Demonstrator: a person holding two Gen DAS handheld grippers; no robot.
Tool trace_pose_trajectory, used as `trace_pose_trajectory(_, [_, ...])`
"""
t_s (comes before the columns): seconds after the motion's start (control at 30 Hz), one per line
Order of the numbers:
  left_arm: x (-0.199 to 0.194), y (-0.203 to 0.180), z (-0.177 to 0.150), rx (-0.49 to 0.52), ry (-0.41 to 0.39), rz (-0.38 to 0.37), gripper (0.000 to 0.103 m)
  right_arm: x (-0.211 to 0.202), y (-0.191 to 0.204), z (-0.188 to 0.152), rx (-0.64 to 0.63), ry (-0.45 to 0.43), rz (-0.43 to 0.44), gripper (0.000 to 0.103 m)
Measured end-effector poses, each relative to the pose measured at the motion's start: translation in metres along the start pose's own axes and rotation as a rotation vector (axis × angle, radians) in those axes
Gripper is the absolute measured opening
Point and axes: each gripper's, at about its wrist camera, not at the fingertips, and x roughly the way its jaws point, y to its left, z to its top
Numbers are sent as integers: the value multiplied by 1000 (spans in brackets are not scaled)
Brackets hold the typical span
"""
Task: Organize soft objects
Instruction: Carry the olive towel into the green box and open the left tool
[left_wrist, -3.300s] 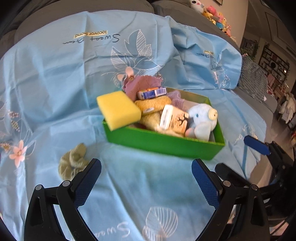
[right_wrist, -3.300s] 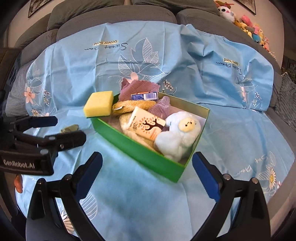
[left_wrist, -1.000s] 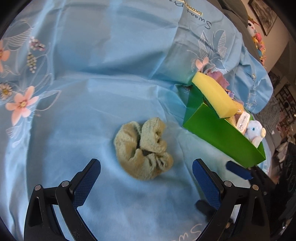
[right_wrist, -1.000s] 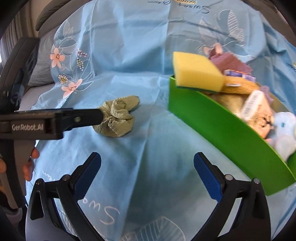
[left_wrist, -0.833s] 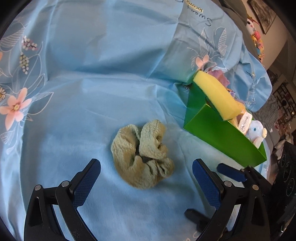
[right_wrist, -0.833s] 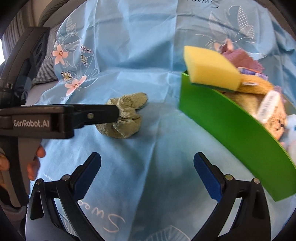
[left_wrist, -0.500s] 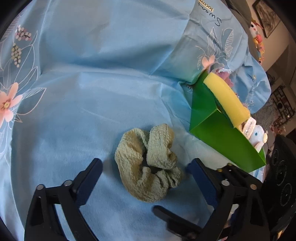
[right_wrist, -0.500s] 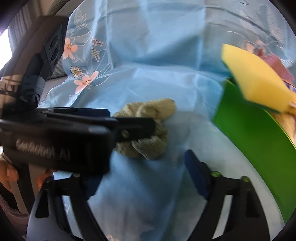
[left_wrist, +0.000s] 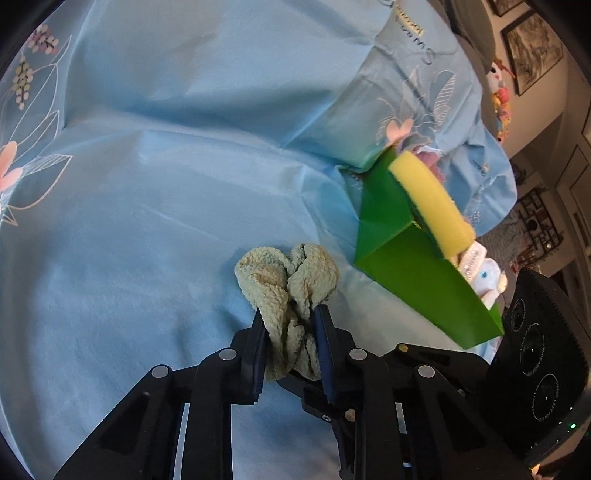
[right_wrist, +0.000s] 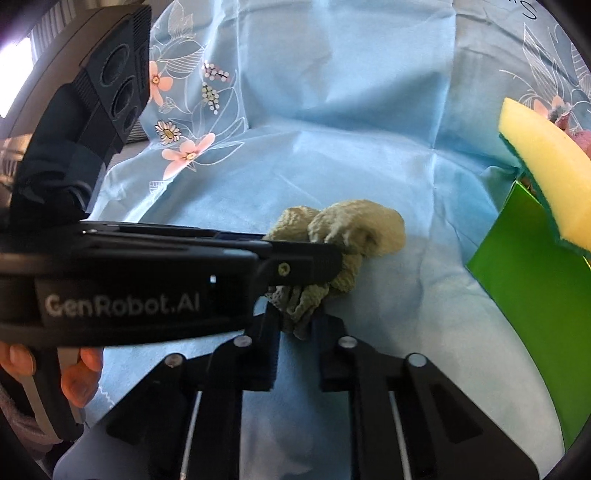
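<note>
Both claws newly clamped, scrunchie (left_wrist: 291, 291) half-hidden.

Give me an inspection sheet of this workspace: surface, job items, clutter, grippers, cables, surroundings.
Surface: light blue printed cloth draped over a grey sofa, creased.
Job's things: crumpled pale green cloth lying on the blue cloth; green box beside it, filled with soft items; yellow sponge resting over the box's rim; white plush toy inside.
Clutter: nothing seen.
Grippers: left gripper has just closed and pinches the green cloth; right gripper has just closed on the cloth's near edge. A hand holds the left gripper's handle.
Cables: nothing seen.
Surroundings: plush toys and framed pictures beyond the sofa.
</note>
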Motion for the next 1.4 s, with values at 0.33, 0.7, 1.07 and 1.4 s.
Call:
trace_pose_trajectory(0.33, [-28,-62,-14,102,-22,-18,24,-62,5,-23,-19,-95,-20,11])
trace_pose_trajectory(0.7, [-27,-149,-12,235,-35,21,24,-133,-29,-42,78,-214,-58,12])
trace_pose_trajectory(1.07, [-2,-209,-2,328,-21,44,24,-165,-66,-54,152,-307,-82,12])
trace_pose_trajectory(1.4, [37,-249,33,365,-1,6,24,-178,-119,-44,197,-349,-155,12])
